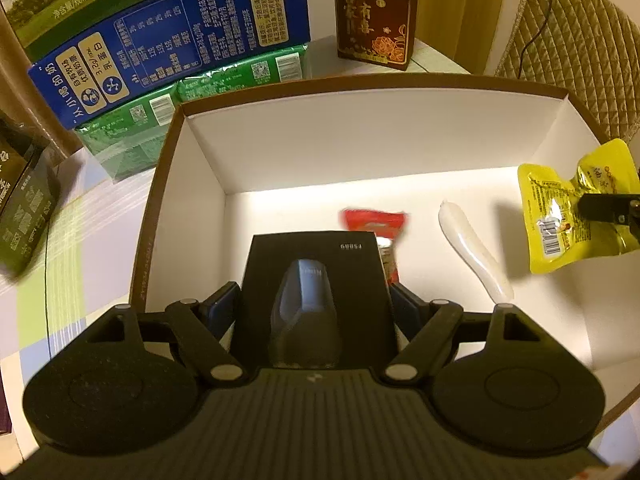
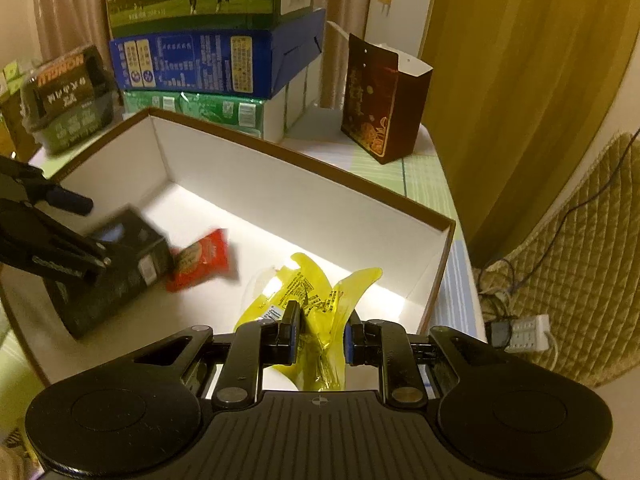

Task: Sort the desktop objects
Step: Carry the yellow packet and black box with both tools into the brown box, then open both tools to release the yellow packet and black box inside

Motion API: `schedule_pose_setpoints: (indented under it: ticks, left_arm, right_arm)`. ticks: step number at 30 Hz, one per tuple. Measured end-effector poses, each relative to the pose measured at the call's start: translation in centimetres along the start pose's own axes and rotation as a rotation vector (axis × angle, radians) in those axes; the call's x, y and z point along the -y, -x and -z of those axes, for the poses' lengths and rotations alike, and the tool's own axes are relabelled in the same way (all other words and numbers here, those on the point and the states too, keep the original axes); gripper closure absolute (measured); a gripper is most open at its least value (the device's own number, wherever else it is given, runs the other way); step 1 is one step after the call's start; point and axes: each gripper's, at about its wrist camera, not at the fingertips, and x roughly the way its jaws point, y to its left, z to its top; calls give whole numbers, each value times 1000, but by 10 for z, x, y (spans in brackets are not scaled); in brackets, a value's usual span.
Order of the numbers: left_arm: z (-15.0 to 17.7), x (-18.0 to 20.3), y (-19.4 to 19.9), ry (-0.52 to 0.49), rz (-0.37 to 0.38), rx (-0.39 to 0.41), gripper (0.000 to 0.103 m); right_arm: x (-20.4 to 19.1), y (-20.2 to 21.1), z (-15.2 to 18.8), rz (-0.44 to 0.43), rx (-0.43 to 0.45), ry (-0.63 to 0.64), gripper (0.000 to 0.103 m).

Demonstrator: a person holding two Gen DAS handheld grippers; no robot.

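A big open carton with brown rim and white inside point(image 1: 360, 148) fills the left wrist view. My left gripper point(image 1: 314, 300) is shut on a black box point(image 1: 316, 264) held low inside it, the blue pads pressing both of its sides. Just beyond lie a red packet point(image 1: 374, 222) and a white spoon-shaped object point(image 1: 472, 252). At the right a yellow packet point(image 1: 560, 220) hangs over the carton. In the right wrist view my right gripper point(image 2: 322, 330) is shut on that crumpled yellow packet point(image 2: 312, 296). The black box point(image 2: 116, 268) and red packet point(image 2: 202, 260) sit to its left.
Behind the carton stand stacked milk cases, a blue one point(image 1: 168, 44) on a green one point(image 1: 192, 104). A dark red paper bag point(image 1: 374, 16) stands at the back right, a dark package point(image 1: 24, 208) at the left. A quilted chair point(image 2: 580, 248) and power strip point(image 2: 524, 334) are off the table's right edge.
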Motion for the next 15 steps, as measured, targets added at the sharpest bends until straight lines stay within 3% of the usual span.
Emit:
schedule_pose_setpoints:
  ticks: [15]
  left_arm:
    - [-8, -4, 5, -2, -16, 26, 25]
  right_arm:
    - [-2, -31, -9, 66, -17, -19, 85]
